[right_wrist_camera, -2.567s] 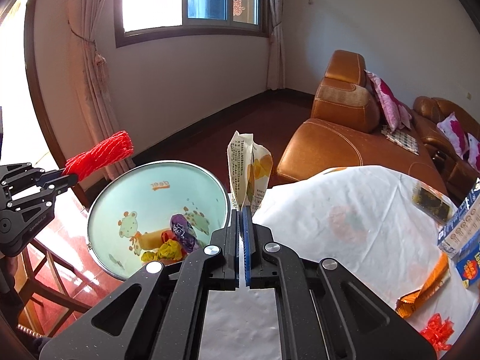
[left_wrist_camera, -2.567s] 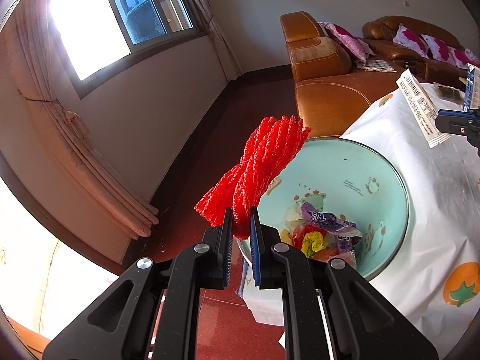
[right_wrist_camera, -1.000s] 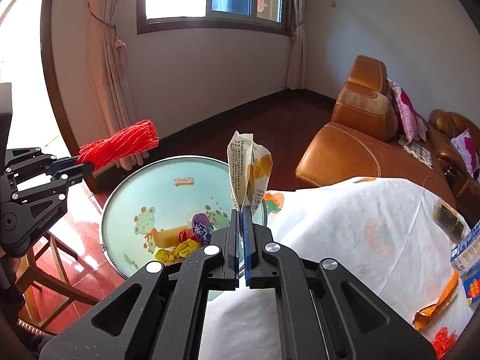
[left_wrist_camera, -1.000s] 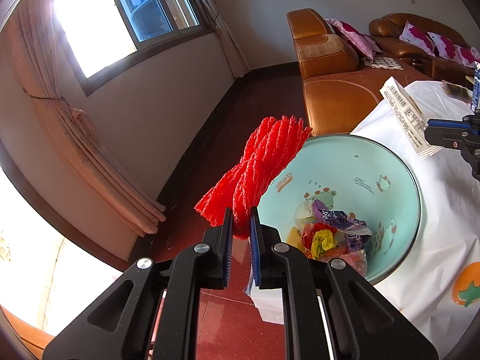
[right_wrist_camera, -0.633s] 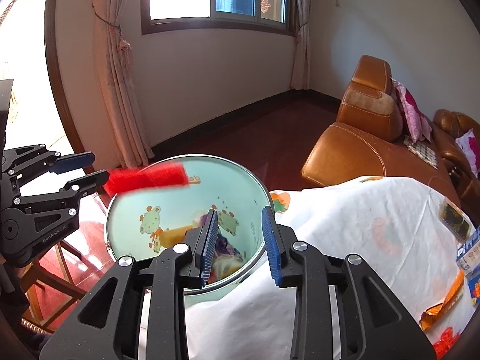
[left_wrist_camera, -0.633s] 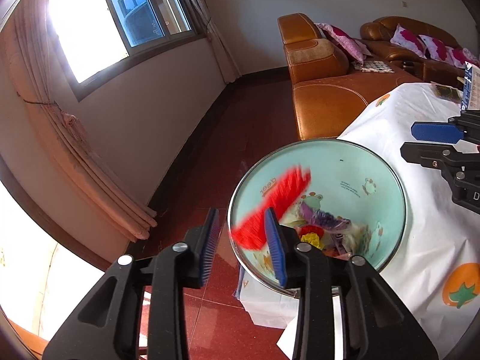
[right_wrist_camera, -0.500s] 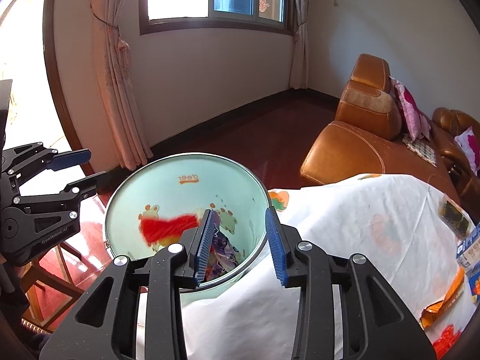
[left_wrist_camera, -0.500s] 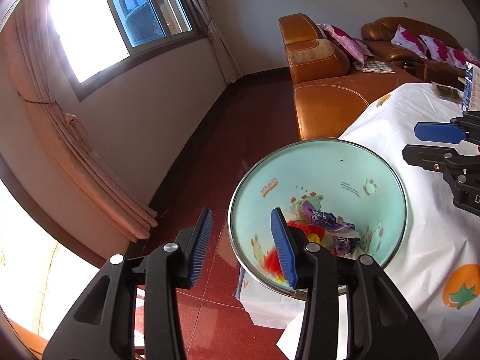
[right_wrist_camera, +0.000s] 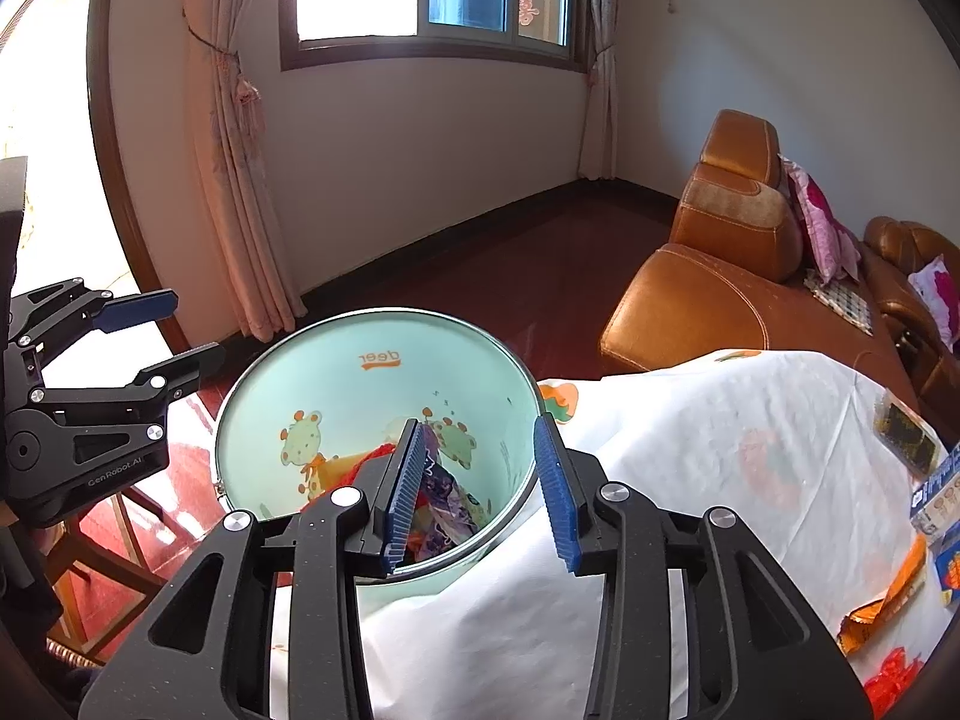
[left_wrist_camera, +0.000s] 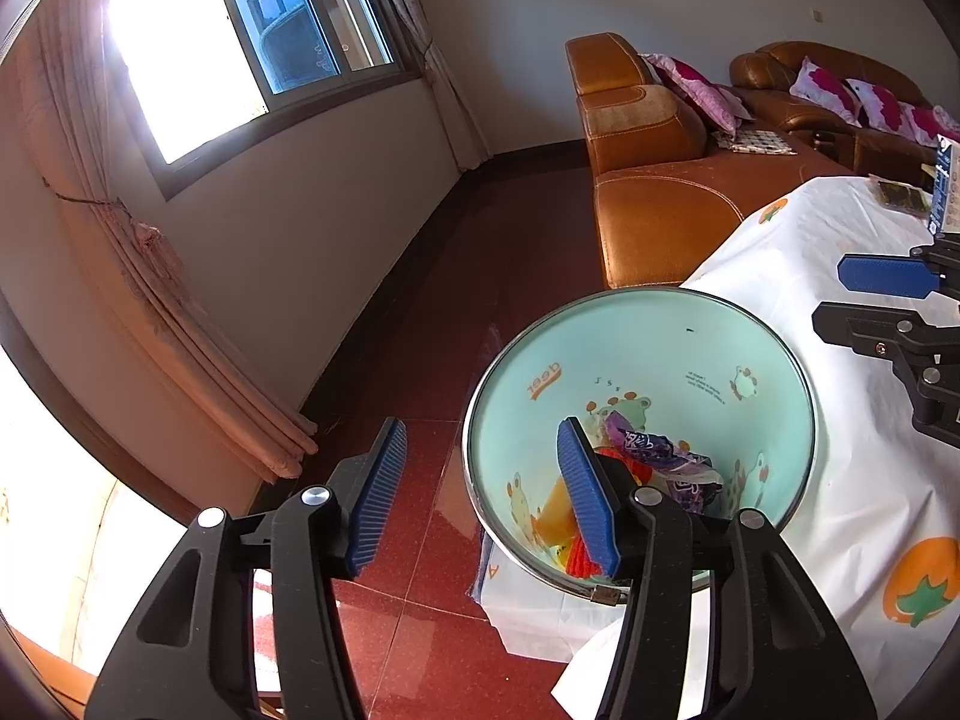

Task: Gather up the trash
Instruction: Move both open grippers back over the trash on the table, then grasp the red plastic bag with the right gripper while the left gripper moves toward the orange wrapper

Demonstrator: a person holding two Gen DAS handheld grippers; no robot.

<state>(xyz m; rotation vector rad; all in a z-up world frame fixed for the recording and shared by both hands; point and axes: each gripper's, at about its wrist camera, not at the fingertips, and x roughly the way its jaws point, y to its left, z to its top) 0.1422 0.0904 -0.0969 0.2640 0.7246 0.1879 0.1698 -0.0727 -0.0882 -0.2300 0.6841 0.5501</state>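
Mint-green metal, printed with cartoon deer, makes up the round trash bin standing on the red tiled floor just beside my desk with its white fruit-print cloth. Both my tongs hang over its mouth with nothing between the blue ribbed pads: the left tongs are parting wide, and the right tongs are easing apart too, somewhat narrower.

The drop looks finished, I think, so the thing to do well now is lift both tongs straight clear of the rim without knocking the bin, then swing back to the desk for more. Leftovers wait there: a crumpled orange foil wrapper and a bit of red mesh near the right edge.

Inside the bin the trash lies in a loose heap at the bottom: a purple printed wrapper, red netting, something yellow-orange beneath.
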